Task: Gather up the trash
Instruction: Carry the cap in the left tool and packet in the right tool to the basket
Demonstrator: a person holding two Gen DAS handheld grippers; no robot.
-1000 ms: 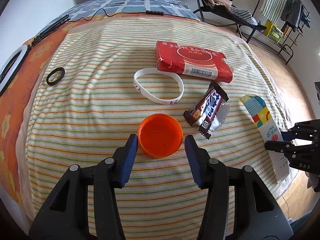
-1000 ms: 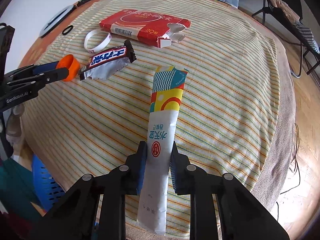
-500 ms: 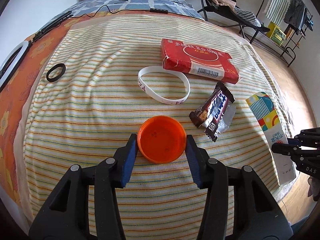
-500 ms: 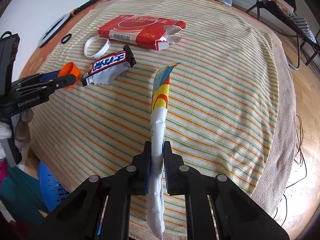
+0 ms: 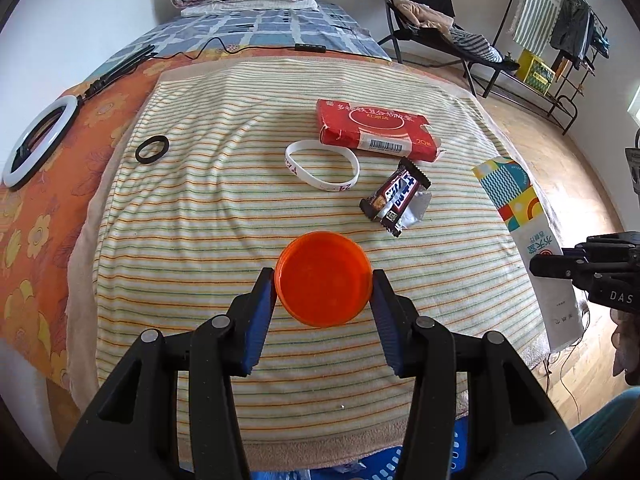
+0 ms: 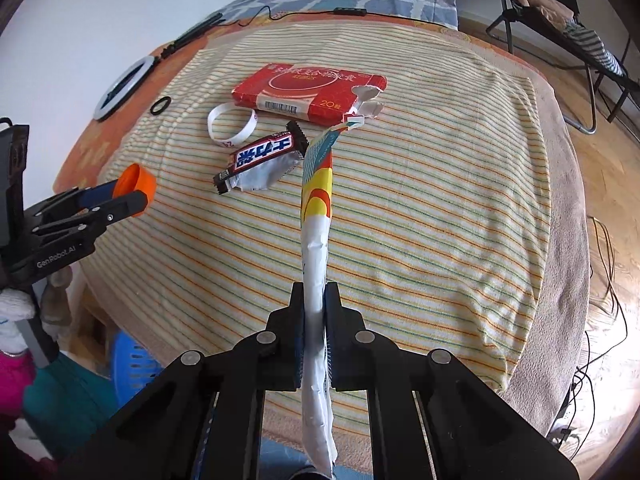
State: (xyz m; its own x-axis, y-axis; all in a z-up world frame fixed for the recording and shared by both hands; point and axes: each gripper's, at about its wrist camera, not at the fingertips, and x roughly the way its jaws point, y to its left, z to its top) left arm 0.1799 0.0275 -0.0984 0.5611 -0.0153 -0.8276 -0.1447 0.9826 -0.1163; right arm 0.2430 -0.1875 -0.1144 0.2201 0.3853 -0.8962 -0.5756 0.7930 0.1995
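My left gripper [image 5: 323,280] is shut on an orange plastic cup [image 5: 323,279] and holds it above the striped cloth [image 5: 200,220]; the cup also shows in the right wrist view [image 6: 135,187]. My right gripper [image 6: 314,300] is shut on a long white and colourful wrapper [image 6: 316,216], lifted and turned on edge; it also shows in the left wrist view [image 5: 524,232]. A chocolate bar wrapper [image 5: 396,198], a red carton [image 5: 374,130] with a torn end and a white wristband [image 5: 322,165] lie on the cloth.
A black ring [image 5: 152,149] lies at the cloth's left edge and a white ring light [image 5: 38,140] on the orange sheet. A blue basket [image 6: 134,364] stands on the floor below the bed edge. A folding chair [image 5: 432,20] stands at the back right.
My left gripper closed on the orange cup and raised it. My right gripper closed on the long wrapper, lifted it off the cloth and turned it on edge.
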